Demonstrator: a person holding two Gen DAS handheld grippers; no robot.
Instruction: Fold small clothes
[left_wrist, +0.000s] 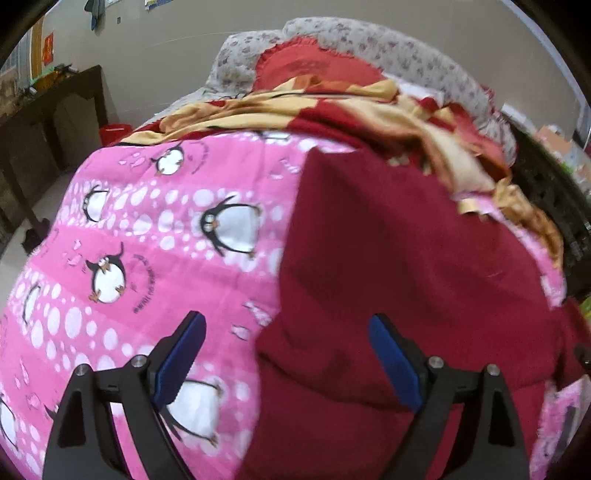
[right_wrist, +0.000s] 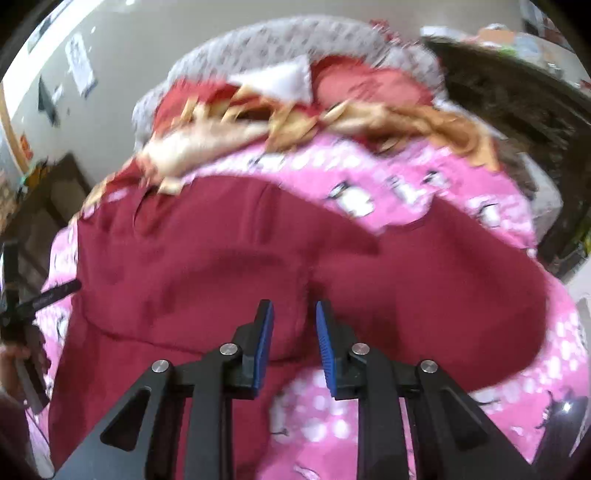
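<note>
Lying flat on the pink penguin quilt (left_wrist: 122, 229): maroon garment (right_wrist: 207, 251), long axis running nine to three. Hovering just over its near edge, right gripper (right_wrist: 294, 314) slightly parted, gripping nothing; left gripper (left_wrist: 286, 325) gaping wide, empty, garment spreading toward two o'clock.

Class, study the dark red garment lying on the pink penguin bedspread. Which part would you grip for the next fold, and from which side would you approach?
Probably grip the dark red garment at its left edge, where it meets the pink penguin bedspread. That border lies exposed and fairly straight, so jaws coming in low from the bedspread side could slip under it. The cloth's middle offers no free edge.
</note>
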